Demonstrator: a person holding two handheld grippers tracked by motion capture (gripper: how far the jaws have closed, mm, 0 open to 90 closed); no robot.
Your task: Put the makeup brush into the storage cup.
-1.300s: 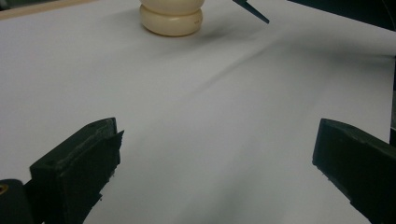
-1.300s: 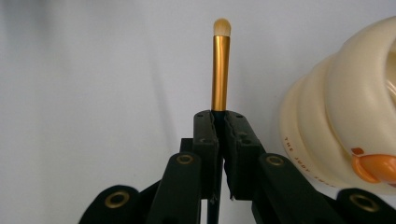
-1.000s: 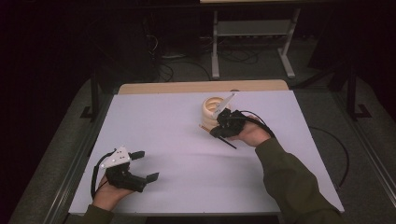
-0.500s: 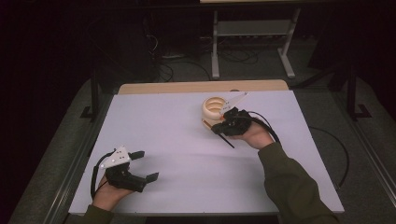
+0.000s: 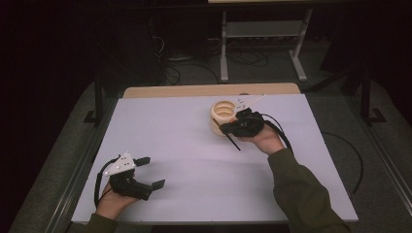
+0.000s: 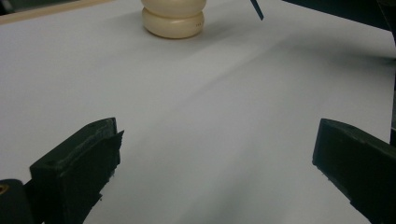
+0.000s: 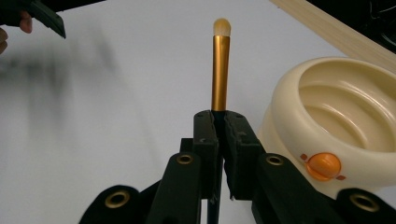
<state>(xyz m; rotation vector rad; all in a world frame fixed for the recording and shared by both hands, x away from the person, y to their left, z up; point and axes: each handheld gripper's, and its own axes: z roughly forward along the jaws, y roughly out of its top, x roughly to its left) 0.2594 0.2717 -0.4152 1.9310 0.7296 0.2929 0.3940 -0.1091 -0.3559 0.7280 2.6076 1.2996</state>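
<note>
Right gripper: pinching the brush, jaws pressed on its handle, just beside the pot; sitting slightly farther right than a second ago.
Left gripper: resting at the sheet's near-left corner, jaws spread, unmoved.
Pot: staying put.

The brush is seen with a gold ferrule, a cream tip and a dark handle. The container is cream, marked by an orange button. Both grippers are black. The table is covered in plain white.
</note>
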